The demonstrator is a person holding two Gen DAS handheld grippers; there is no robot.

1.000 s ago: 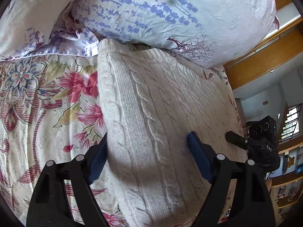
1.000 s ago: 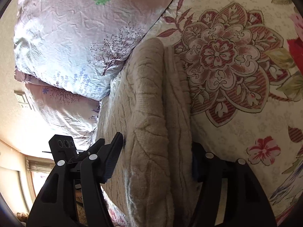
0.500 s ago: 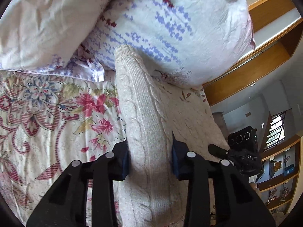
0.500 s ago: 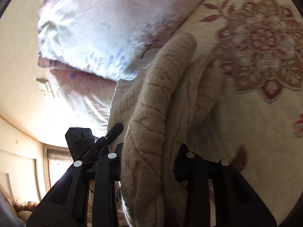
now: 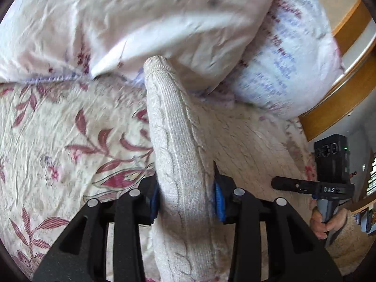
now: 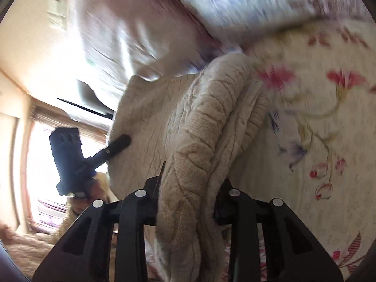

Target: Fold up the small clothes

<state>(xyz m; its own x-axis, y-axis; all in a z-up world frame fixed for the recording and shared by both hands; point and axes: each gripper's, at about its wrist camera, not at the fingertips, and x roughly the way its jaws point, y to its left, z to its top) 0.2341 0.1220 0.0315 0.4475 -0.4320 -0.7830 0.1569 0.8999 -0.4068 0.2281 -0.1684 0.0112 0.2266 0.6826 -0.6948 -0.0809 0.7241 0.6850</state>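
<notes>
Both hands are on it now: the left hand-held gripper [image 5: 186, 198] is clamped on a bunched ridge of the cream cable-knit sweater [image 5: 174, 155], though its jaws are easing open a touch, and the right hand-held gripper [image 6: 188, 202] pinches a thick roll of the same knit, jaws tightening. The sweater lies on the floral bedspread [image 5: 70, 129] near the head edge of the bed, its far end touching the pale printed pillows [image 5: 164, 18]. It looks soft, bulky and floppy, light enough but sure to sag between grips, so taking the doubled edge or ribbed hem should hold best.
</notes>
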